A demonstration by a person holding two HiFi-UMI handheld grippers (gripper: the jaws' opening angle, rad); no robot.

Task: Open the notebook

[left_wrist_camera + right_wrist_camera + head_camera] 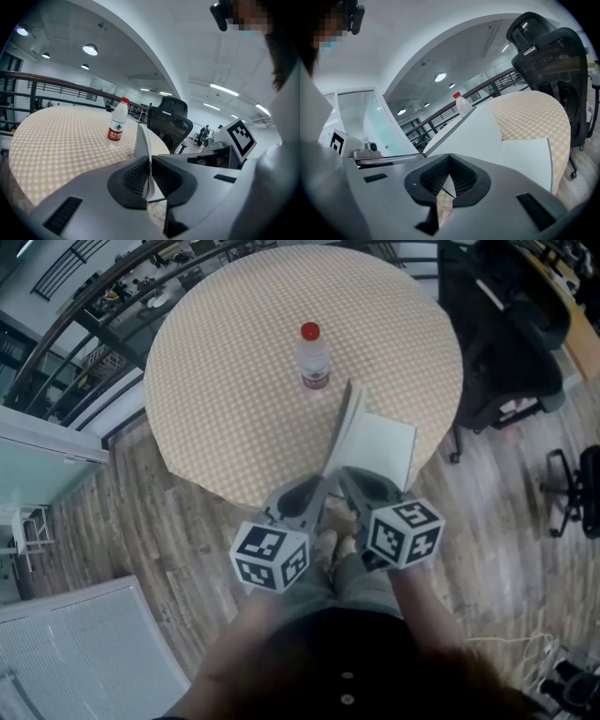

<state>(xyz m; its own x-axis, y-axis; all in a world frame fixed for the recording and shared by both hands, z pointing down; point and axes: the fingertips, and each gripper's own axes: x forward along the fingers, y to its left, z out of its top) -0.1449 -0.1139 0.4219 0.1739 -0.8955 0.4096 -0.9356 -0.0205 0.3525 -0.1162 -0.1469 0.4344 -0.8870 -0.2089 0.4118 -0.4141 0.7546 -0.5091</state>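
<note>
The white notebook [384, 448] lies at the near edge of the round checked table [234, 381]. Its cover [344, 427] stands nearly upright from the spine. My left gripper [319, 491] is shut on the cover's near edge; in the left gripper view the thin cover [142, 140] runs up from between the closed jaws [149, 180]. My right gripper [353, 486] is shut on the near corner of the lower pages. In the right gripper view a white corner sits pinched in the jaws [449, 185], with the open page [529, 161] and the raised cover [468, 136] beyond.
A small water bottle [312, 356] with a red cap stands mid-table behind the notebook. A black office chair [497, 343] is at the table's right side. The table edge lies just in front of both grippers, with wooden floor [141, 512] below.
</note>
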